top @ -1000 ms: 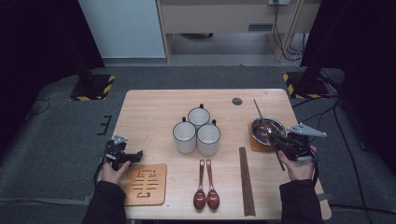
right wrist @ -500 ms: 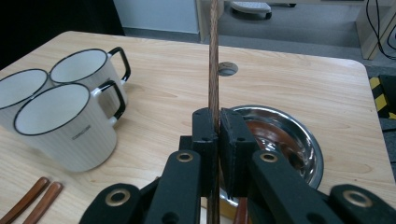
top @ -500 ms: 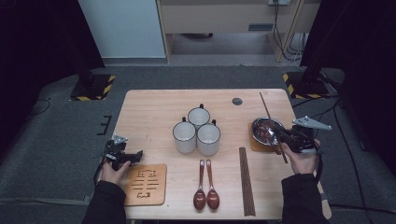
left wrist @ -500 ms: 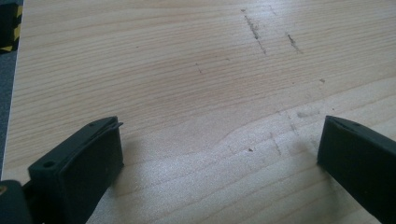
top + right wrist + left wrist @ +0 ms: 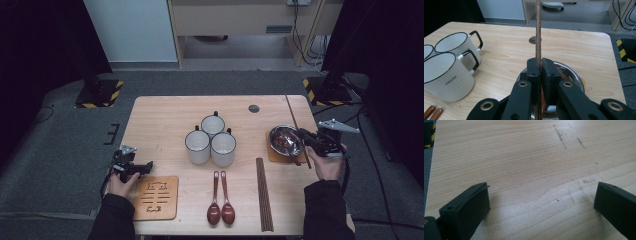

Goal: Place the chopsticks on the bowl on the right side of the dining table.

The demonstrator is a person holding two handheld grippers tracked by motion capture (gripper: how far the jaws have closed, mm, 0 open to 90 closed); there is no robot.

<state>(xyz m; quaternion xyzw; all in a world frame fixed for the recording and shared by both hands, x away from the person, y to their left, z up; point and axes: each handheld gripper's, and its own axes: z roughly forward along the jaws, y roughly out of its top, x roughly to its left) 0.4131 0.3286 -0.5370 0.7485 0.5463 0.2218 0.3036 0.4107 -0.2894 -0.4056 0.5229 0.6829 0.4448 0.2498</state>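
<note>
My right gripper [image 5: 307, 140] [image 5: 540, 61] is shut on one dark wooden chopstick [image 5: 295, 120] [image 5: 538, 30]. It holds the stick lifted above the right side of a steel bowl [image 5: 282, 136] [image 5: 574, 75]; the stick's tip points toward the table's far edge. The bowl rests on a wooden coaster [image 5: 271, 154]. A pair of chopsticks [image 5: 264, 195] lies on the table near the front. My left gripper [image 5: 136, 167] [image 5: 541, 202] stands open over bare wood at the table's left edge, with nothing between its fingers.
Three white mugs [image 5: 212, 140] [image 5: 447, 67] cluster at the table's middle. Two wooden spoons [image 5: 221, 200] lie in front of them. A slotted wooden trivet [image 5: 156, 197] sits at the front left. A round cable hole [image 5: 254, 108] is at the back.
My right gripper has carried the chopstick to the right and farther from the person, over the bowl's right side. The left gripper has stayed put.
</note>
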